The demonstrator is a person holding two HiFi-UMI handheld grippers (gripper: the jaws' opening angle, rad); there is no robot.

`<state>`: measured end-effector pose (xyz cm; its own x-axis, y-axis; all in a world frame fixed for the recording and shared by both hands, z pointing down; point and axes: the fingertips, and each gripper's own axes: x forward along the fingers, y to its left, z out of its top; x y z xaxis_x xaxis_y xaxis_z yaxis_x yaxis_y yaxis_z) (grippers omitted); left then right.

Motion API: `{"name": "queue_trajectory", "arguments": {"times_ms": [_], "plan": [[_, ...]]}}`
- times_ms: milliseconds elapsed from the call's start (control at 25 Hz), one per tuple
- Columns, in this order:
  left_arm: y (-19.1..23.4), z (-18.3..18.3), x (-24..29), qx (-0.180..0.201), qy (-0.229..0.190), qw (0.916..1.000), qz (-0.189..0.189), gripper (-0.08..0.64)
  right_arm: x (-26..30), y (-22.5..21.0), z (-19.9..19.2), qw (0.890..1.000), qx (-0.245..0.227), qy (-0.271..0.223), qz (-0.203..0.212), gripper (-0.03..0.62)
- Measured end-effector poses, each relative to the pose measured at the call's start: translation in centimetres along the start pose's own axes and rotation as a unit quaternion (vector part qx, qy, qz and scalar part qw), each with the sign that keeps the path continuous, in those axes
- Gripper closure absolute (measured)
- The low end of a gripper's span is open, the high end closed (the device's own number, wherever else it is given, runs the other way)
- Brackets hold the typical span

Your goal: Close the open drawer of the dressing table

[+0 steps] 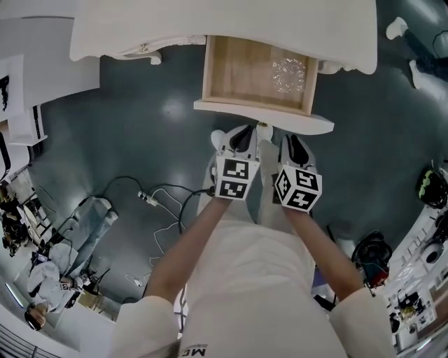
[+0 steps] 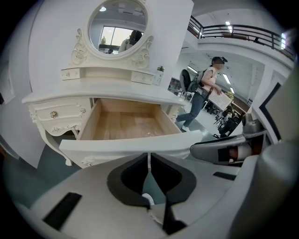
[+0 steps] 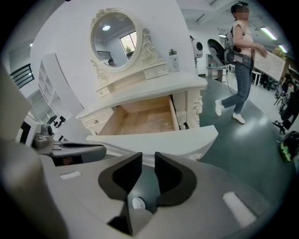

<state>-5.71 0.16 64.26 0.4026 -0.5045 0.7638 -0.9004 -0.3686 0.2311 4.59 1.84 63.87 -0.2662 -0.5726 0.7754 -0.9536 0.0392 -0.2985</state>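
The white dressing table (image 1: 210,21) stands at the top of the head view, its middle drawer (image 1: 238,73) pulled out so the bare wooden inside shows. The drawer's white front panel (image 1: 266,115) faces me. My left gripper (image 1: 241,134) hangs just short of that panel, jaws shut with nothing between them (image 2: 148,156). My right gripper (image 1: 292,145) is beside it, jaws a little apart and empty (image 3: 148,156). In both gripper views the drawer front (image 2: 117,147) (image 3: 154,140) fills the space just past the jaw tips. Whether either gripper touches it I cannot tell.
An oval mirror (image 2: 117,23) tops the table, with small side drawers (image 2: 56,113) to the left. Cables (image 1: 161,203) trail over the dark floor on my left. A person (image 3: 238,60) walks on the right. Bags and gear (image 1: 371,255) sit at lower right.
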Motion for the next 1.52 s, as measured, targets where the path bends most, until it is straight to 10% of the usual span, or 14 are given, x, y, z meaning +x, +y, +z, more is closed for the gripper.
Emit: {"name": "queue_trajectory", "arguments": {"times_ms": [440, 1520], "plan": [[0.5, 1.0, 0.8, -0.001, -0.014, 0.9998, 0.015, 0.525, 0.5, -0.4, 0.0, 1.0, -0.001, 0.007, 0.023, 0.41], [1.4, 4.2, 4.7, 0.03, -0.015, 0.9994, 0.005, 0.451, 2.7, -1.8, 3.9, 1.0, -0.021, -0.002, 0.022, 0.407]]}}
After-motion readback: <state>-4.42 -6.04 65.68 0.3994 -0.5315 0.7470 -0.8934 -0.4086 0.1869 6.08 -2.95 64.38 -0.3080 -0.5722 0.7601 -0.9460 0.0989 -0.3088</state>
